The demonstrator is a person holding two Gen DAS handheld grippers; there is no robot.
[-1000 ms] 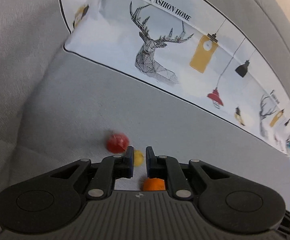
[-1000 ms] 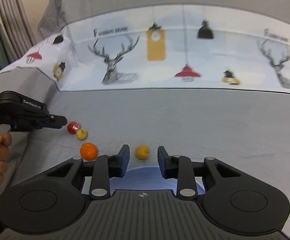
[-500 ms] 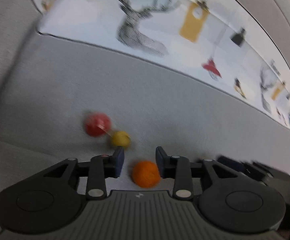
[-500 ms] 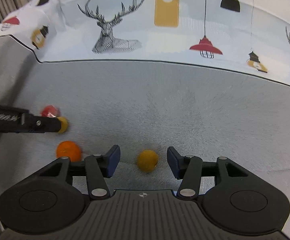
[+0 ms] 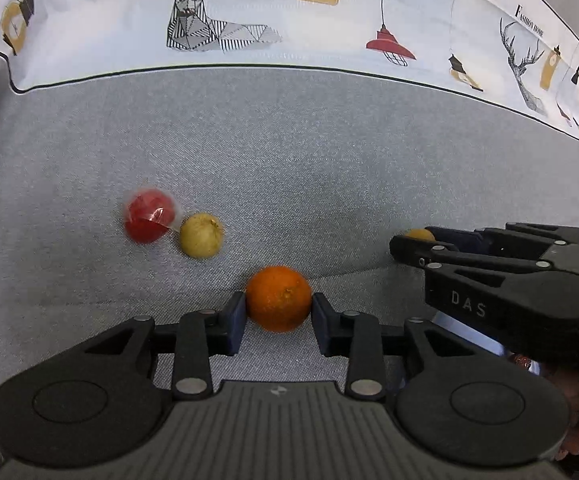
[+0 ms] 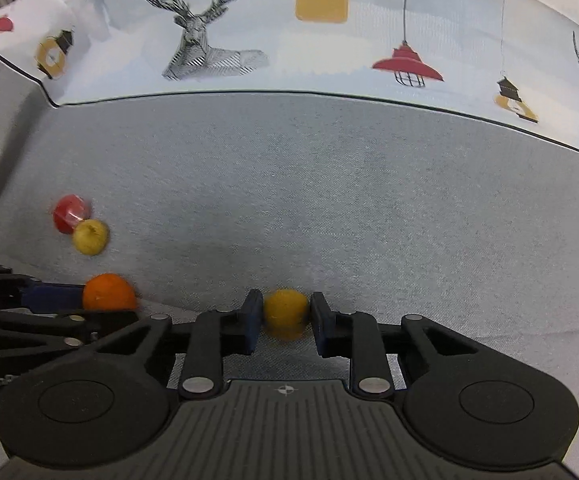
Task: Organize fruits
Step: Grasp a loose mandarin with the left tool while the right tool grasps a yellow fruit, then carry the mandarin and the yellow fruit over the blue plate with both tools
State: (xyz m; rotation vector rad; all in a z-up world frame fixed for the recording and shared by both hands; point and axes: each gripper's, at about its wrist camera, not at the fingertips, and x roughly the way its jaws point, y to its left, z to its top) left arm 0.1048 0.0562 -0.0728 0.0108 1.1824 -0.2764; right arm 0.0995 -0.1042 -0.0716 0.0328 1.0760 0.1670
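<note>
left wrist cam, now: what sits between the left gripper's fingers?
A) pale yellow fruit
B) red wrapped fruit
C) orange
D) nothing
C: the orange sits right between the two fingertips of the left gripper, pads against its sides, while the red wrapped fruit and the pale yellow fruit lie apart on the grey cushion further out.
</note>
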